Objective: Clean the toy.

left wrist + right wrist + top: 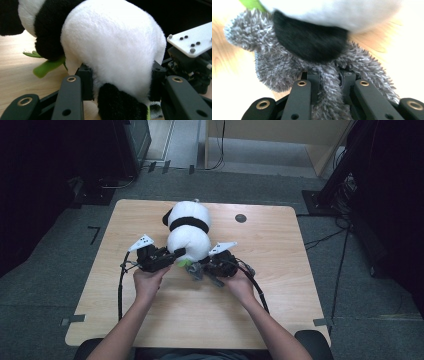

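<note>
While the plush panda (187, 227) lies on the wooden desk (280, 270) near its middle, head toward the far edge, both hand-held grippers sit at its near end. L hand-held gripper (175, 256) comes in from the panda's left side; in the left gripper view its jaws straddle the white rear of the panda (112, 50), pads pressed into the fur on both sides, so it's pinching the body. A black plush limb (120, 105) sits low between those jaws. A green plush piece (47, 66) pokes out from under the panda onto the desk, w/ the other gripper's white plate (192, 40) just beyond the panda's rear.

R hand-held gripper (205, 269) is just beside the panda's near-right end. In the right gripper view its jaws are pressed nearly together on a strip of fuzzy grey cloth (287, 65), which spreads out ahead on the desk. The panda's black limb (309, 42) rests on that cloth, directly in front of the jaws, white body (332, 12) above it.

Both hands (147, 282) grip the tools from the near side.
</note>
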`<state>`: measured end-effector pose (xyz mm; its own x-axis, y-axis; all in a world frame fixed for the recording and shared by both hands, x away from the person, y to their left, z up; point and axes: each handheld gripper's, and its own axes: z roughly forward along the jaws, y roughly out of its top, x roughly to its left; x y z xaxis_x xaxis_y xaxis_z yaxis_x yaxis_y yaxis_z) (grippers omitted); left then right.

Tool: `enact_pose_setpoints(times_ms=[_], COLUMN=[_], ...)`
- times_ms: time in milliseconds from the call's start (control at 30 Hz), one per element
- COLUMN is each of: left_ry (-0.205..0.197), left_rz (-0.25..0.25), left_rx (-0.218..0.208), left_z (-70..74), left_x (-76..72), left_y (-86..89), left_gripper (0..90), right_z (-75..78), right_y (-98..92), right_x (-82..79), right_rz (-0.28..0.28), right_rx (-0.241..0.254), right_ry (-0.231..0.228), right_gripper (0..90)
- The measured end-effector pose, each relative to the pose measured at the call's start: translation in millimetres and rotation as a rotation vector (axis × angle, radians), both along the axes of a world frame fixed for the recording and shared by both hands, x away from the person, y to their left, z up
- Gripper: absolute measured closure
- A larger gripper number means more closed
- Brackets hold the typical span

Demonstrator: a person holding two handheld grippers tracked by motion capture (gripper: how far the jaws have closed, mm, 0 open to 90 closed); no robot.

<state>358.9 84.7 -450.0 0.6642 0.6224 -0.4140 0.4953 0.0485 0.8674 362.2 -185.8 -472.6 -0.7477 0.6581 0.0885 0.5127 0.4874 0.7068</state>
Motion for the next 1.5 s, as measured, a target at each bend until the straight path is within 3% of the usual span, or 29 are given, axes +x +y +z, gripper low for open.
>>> enact_pose_setpoints(times_ms=[233, 467, 700, 900, 1200, 1300, 1500], left_ry=[-0.007, -0.033, -0.032, -0.062, -0.032, -0.005, 0.015], left_rz=[0.014, 0.037, 0.055, 0.071, 0.082, 0.086, 0.072], left_rx=[0.008, 0.046, 0.038, 0.076, 0.116, 0.131, 0.122], left_z=[-0.7, 2.0, 2.3, 3.3, -4.8, -10.1, -20.2], left_x=[2.5, 4.1, 8.5, 10.6, 18.9, 23.4, 29.7], left_y=[11.3, 23.7, 38.0, 50.3, 65.9, 71.4, 81.0], left_gripper=[53.0, 52.9, 52.8, 52.7, 52.1, 52.0, 50.9], right_z=[6.9, 19.3, 28.0, 30.9, 24.8, 20.3, 3.6], right_y=[-21.5, -48.3, -74.0, -97.3, -117.8, -122.7, -134.4], right_x=[6.7, 10.1, 10.2, 9.1, 8.1, 9.9, 19.4], right_rz=[-0.063, -0.134, -0.198, -0.249, -0.299, -0.311, -0.337], right_rx=[0.024, 0.101, 0.131, 0.142, 0.134, 0.13, 0.116], right_ry=[-0.015, -0.046, -0.079, -0.102, -0.109, -0.111, -0.063], right_gripper=[76.5, 76.3, 76.0, 75.5, 75.3, 74.9, 74.4])
